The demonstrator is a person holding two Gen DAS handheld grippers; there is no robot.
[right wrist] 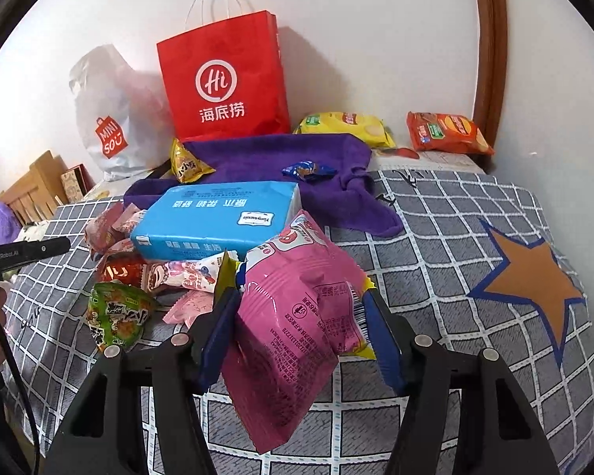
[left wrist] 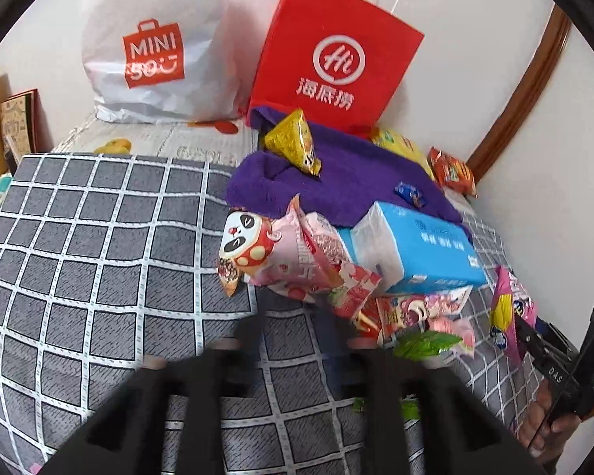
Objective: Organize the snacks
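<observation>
A pink snack packet (right wrist: 293, 328) is clamped between the blue pads of the right tongs (right wrist: 301, 312) and is held clear of the grey checked bed cover (right wrist: 435, 261). The left tongs (left wrist: 297, 336) are seen blurred over the same cover, their jaws parted with nothing between them. Just beyond them a heap of snacks is gathered: a panda-printed pink bag (left wrist: 281, 253), a blue tissue pack (left wrist: 415, 249) and a green packet (right wrist: 117, 316). A purple towel (right wrist: 297, 158) is spread behind, with a yellow triangular packet (left wrist: 295, 140) resting on it. A red paper bag (right wrist: 225, 79) and a white plastic bag (left wrist: 154, 47) are stood against the wall.
</observation>
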